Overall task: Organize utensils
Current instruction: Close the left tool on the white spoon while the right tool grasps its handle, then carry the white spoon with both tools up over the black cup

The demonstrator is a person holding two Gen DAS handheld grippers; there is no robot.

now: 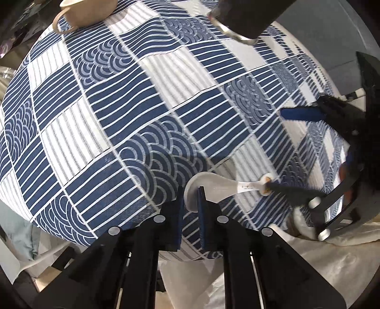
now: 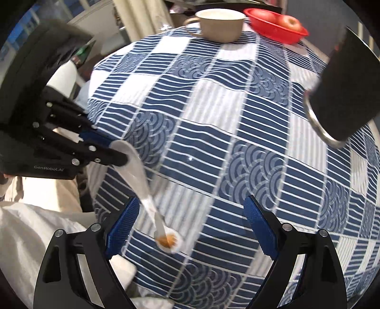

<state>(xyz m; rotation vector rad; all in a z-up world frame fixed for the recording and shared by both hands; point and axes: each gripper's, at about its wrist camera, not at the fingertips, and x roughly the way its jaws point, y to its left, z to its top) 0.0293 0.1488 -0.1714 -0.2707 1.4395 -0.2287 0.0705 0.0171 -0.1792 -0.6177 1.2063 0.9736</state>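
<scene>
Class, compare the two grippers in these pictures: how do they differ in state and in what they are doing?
The left gripper is shut on the bowl end of the white spoon; the right gripper is open and holds nothing. The left gripper touches the spoon; the right gripper's jaws stand either side of the handle end, apart from it. Both have blue pads and point down at the tablecloth.

Home dining spot: patterned tablecloth (image 2: 213, 133), beige cup (image 2: 220, 23), red fruit bowl (image 2: 268, 26) w/ apple (image 2: 291, 23).
</scene>
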